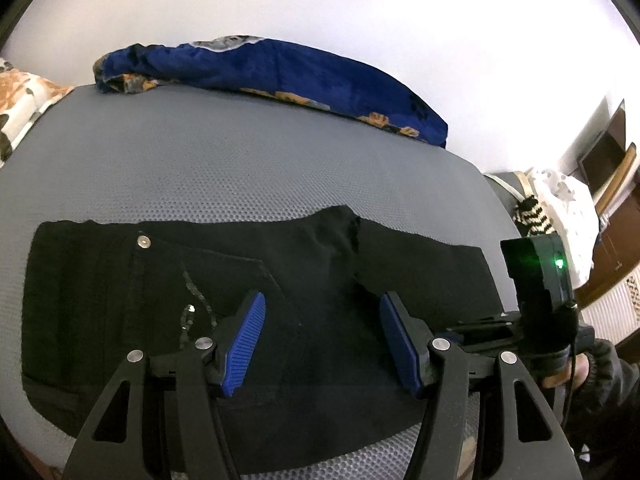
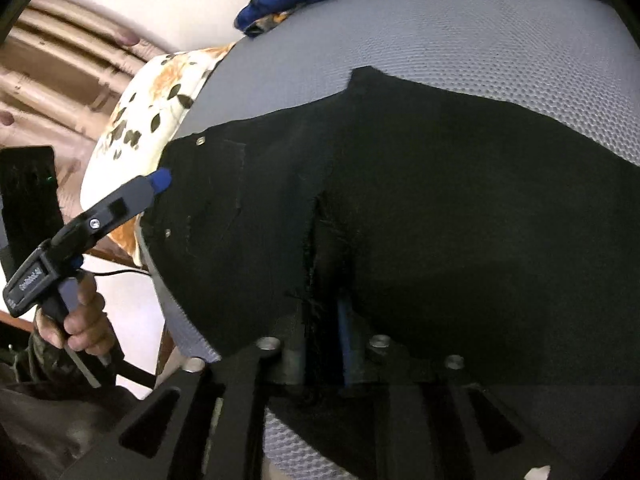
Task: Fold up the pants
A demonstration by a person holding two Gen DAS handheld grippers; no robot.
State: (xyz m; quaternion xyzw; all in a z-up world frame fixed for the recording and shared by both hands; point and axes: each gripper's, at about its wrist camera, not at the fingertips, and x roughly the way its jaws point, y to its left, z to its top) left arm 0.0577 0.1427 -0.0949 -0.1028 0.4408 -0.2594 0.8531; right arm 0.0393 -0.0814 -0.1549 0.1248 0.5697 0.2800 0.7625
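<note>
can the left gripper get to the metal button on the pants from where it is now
Probably yes. The left gripper hangs open above the black pants, and the metal button lies exposed ahead and to the left of its fingers, with only flat fabric between them.

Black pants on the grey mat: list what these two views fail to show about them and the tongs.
- Right tongs, right wrist view: tips buried in a pinched fold of the black pants; depth of bite hidden.
- Pants' near edge, left wrist view: covered by the left tongs, which stand open.
- Fold layers: black fabric too dark to count.
</note>
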